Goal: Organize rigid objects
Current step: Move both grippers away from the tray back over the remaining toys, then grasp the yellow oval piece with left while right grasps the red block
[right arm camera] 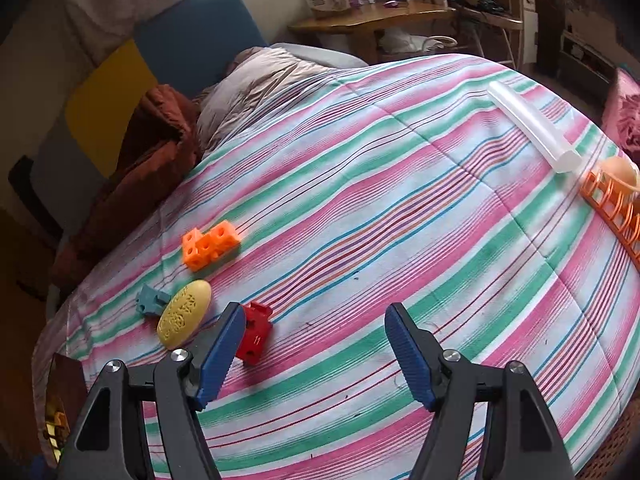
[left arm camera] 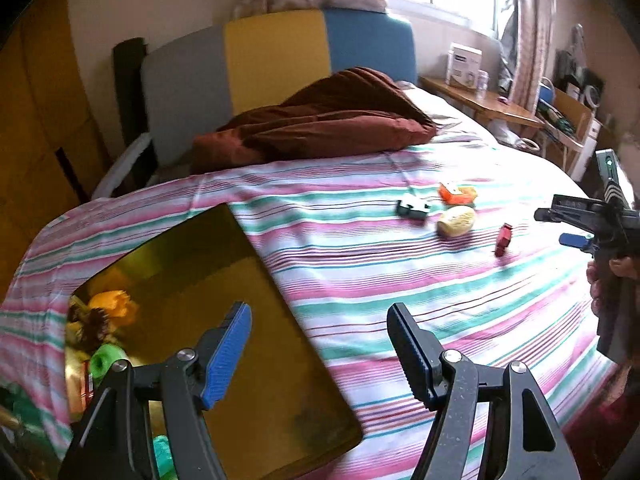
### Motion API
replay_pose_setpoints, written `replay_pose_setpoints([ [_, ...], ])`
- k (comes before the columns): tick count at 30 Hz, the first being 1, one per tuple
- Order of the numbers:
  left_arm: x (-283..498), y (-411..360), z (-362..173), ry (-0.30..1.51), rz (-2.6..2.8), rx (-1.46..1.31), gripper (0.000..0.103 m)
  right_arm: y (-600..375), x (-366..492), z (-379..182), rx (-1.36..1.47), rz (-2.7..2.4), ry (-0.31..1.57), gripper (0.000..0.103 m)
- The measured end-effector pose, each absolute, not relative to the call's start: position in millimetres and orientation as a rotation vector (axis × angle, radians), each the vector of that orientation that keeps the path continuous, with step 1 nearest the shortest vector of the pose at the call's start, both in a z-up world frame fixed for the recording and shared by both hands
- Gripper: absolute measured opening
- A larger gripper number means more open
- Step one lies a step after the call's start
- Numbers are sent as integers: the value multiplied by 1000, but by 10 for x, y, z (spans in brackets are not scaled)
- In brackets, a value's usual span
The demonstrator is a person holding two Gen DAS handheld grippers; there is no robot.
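Note:
On the striped bed cover lie an orange block piece [right arm camera: 210, 245], a yellow oval [right arm camera: 184, 313], a teal piece [right arm camera: 149, 300] and a red block [right arm camera: 254, 333]. They also show in the left wrist view: orange [left arm camera: 456, 193], yellow [left arm camera: 456, 221], teal [left arm camera: 414, 208], red [left arm camera: 503, 239]. My right gripper [right arm camera: 314, 354] is open and empty, its left finger just beside the red block. My left gripper [left arm camera: 320, 350] is open and empty, above the gold box lid [left arm camera: 224, 304]. The right gripper also shows in the left wrist view [left arm camera: 572, 226].
Several toys [left arm camera: 106, 320] lie in the gold box at the bed's left edge. A clear tube [right arm camera: 532, 126] and an orange rack with an egg [right arm camera: 616, 196] are at the right. A brown blanket [left arm camera: 320, 120] lies at the head. A wooden desk [right arm camera: 376, 16] stands beyond.

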State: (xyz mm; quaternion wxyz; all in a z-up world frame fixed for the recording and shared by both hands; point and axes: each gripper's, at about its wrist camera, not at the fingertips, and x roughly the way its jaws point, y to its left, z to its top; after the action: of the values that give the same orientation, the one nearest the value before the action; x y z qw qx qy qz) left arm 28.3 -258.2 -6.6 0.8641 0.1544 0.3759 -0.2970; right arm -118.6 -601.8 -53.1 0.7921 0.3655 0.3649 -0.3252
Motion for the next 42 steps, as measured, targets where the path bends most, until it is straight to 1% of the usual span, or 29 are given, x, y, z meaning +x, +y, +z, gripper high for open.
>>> replay_pose_setpoints([
  [13,298,-3431,-264,831,-773,390,70,-6042,-1202,-510,837,-664,786,73],
  [15,288,-3599,-297,824,-812,423,65,-6044,-1214,-500,841,-666,785,73],
  [18,316,-3866,-345,804,-881,474,62,-6062,-1243,-507,870,-663,781,73],
  [29,581,-4839,-628,768,-1012,657,61,-6126,-1312,-524,938,-657,762,73],
  [38,676,-5292,-974,745,-1035,788,61,-6123,-1281,-552,965,-630,770,73],
  [40,697,-5345,-1070,777,-1037,801,50,-6112,-1257,-553,956,-627,777,73],
  [41,680,-5330,-1066,772,-1042,783,47,-6108,-1253,-554,952,-628,779,73],
  [42,660,-5303,-1068,770,-1036,772,46,-6107,-1252,-555,950,-628,780,73],
])
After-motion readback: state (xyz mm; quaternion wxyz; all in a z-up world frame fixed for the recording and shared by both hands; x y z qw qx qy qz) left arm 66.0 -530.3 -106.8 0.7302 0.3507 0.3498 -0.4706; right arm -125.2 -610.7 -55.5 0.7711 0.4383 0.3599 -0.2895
